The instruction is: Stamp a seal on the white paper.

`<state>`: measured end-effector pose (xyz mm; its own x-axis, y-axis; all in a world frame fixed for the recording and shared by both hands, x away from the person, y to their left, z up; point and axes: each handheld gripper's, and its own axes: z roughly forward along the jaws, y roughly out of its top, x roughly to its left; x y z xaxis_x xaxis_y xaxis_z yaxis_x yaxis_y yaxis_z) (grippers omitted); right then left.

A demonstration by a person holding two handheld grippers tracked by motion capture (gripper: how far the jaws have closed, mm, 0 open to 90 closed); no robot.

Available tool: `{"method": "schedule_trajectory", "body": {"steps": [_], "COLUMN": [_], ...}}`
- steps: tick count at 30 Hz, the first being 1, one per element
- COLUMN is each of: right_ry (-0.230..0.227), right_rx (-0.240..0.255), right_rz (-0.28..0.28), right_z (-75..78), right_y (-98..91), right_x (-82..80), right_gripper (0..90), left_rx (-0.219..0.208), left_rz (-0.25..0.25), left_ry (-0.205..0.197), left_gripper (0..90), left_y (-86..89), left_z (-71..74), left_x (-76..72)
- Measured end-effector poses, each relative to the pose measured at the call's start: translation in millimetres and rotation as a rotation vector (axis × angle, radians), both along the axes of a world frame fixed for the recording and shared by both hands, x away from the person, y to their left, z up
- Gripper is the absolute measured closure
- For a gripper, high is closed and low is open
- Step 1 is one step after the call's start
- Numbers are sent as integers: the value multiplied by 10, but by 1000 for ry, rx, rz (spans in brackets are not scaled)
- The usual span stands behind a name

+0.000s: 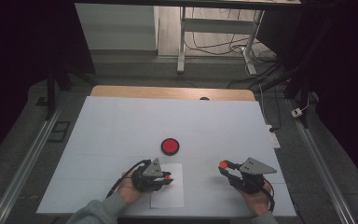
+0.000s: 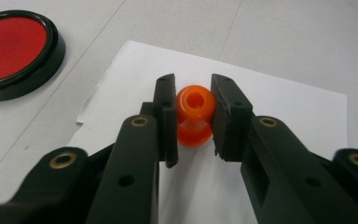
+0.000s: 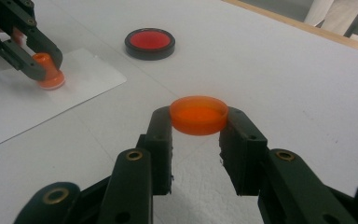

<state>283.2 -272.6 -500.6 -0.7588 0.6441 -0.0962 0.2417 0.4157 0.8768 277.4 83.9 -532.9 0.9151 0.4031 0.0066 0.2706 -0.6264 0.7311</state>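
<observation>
Left gripper [image 2: 193,116] has its fingers clamped on an orange stamp [image 2: 195,114] — a small knobbed piece, held by its waist, base down on the white paper sheet [image 2: 284,107], long axis upright. In the right gripper view the stamp's wider foot looks to be touching the paper, tho a thin gap can't be ruled out.

Right gripper [image 3: 198,130] has its fingers clamped on the rim of an orange cap [image 3: 198,114] — a shallow round lid, open side up, held level and clear of the tabletop [image 1: 121,126].

Key relation: in the high view the two grippers sit well apart, left one [image 1: 165,179] over the paper [image 1: 175,196], right one [image 1: 223,167] off to the side w/ the cap [image 1: 223,164] at its tips, which point toward the left hand. So cap and stamp face each other across bare tabletop; neither is lined up w/ the other yet. Stamp axis is vertical, cap mouth faces up — if the cap is meant to close over the stamp's foot, prob. one of them has to be lifted and brought across.

The red ink pad [image 1: 170,146] in its black case lies beyond the paper, nearer the left gripper than the right.
</observation>
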Motion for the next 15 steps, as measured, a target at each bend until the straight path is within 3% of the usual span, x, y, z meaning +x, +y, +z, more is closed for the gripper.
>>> {"method": "schedule_trajectory", "body": {"steps": [15], "right_ry": [1], "right_rx": [8], "right_rz": [3], "right_z": [-2], "right_y": [1], "right_x": [1], "right_gripper": [647], "left_rx": [-6], "left_rz": [-5], "left_ry": [2], "left_gripper": [734], "left_y": [8], "left_z": [-4], "left_x": [9]}}
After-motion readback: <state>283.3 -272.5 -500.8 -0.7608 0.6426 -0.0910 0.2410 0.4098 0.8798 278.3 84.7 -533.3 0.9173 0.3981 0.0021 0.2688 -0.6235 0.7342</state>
